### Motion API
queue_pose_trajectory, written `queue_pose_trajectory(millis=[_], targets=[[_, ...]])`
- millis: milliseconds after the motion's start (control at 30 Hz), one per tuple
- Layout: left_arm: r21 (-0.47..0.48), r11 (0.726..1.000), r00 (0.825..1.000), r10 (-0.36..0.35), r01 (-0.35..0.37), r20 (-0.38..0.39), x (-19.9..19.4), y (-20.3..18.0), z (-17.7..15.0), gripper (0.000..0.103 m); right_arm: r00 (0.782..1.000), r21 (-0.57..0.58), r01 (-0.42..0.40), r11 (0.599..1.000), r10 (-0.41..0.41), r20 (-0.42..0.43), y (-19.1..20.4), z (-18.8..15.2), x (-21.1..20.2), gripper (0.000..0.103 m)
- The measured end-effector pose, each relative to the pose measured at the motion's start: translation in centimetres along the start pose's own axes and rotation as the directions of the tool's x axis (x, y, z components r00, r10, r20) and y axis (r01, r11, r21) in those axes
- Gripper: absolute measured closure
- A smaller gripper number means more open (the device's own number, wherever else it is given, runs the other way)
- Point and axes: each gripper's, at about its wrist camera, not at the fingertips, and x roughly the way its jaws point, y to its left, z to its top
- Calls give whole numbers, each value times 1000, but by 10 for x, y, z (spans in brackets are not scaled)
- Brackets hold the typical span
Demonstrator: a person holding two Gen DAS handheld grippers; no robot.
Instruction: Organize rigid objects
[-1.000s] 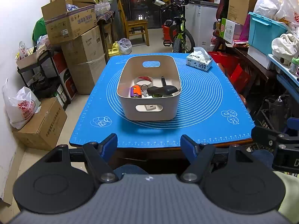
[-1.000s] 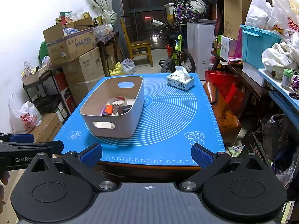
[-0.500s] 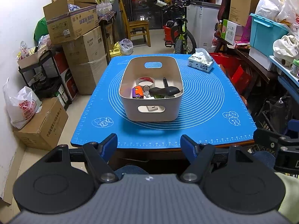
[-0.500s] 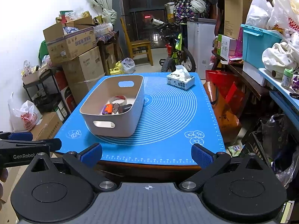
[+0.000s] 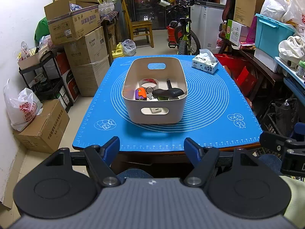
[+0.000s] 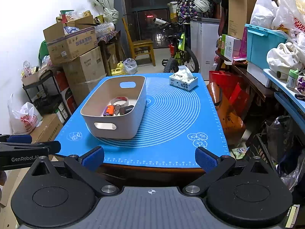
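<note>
A beige bin (image 5: 131, 103) with handle cut-outs stands on the blue mat (image 5: 209, 103). It holds a tape roll (image 5: 148, 82), an orange and purple item (image 5: 140, 93), keys (image 5: 149, 93), a black handled tool (image 5: 167, 92) and a white block. The bin also shows in the right wrist view (image 6: 133, 118), left of centre. My left gripper (image 5: 152, 147) is open and empty, held before the table's near edge. My right gripper (image 6: 149, 157) is open and empty, also short of the near edge.
A tissue box (image 5: 205, 64) sits at the mat's far right corner. Cardboard boxes (image 5: 76, 38) are stacked to the left, a bicycle (image 5: 183, 38) and a chair (image 5: 139, 28) stand behind, and cluttered shelves (image 6: 266, 57) line the right.
The left wrist view has shifted slightly, so the bin sits a little lower and to the right in it. The right view is almost unchanged. Both grippers stay open.
</note>
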Motion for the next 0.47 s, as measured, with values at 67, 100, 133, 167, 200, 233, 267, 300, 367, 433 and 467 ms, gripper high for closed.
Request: queue_pose_trajectory(millis=[67,100,133,167,200,233,267,300,367,433,467], targets=[[1,1000,1000,1,-1,0,0,0,0,28,1000,0,1,1000,-1,-1,-1,-2,1,2],[1,1000,1000,1,-1,0,0,0,0,28,1000,0,0,1000,0,-1,-2,-2,1,2],[1,1000,1000,1,-1,0,0,0,0,28,1000,0,0,1000,0,-1,-1,-2,1,2],[2,1000,1000,3,-3,0,0,0,0,28,1000,0,0,1000,0,-1,-1,-1,1,2],[1,1000,1000,3,-3,1,0,1,0,28,1000,-1,1,1000,-1,-1,-2,-2,1,3],[1,1000,1000,3,-3,2,0,1,0,28,1000,0,1,1000,-1,-1,-2,-2,1,2],[1,1000,1000,3,-3,2,0,1,0,28,1000,1,2,1000,-2,-1,-1,-1,1,2],[3,1000,1000,5,-5,3,0,1,0,28,1000,2,3,1000,-3,-1,-2,-3,1,2],[6,1000,1000,9,-9,6,0,2,0,27,1000,5,6,1000,-6,-2,-4,-5,2,2],[3,1000,1000,6,-6,5,-1,2,0,24,1000,6,7,1000,-7,-2,-5,-6,2,3],[2,1000,1000,6,-6,5,-1,3,1,22,1000,6,8,1000,-8,-1,-5,-6,2,2]])
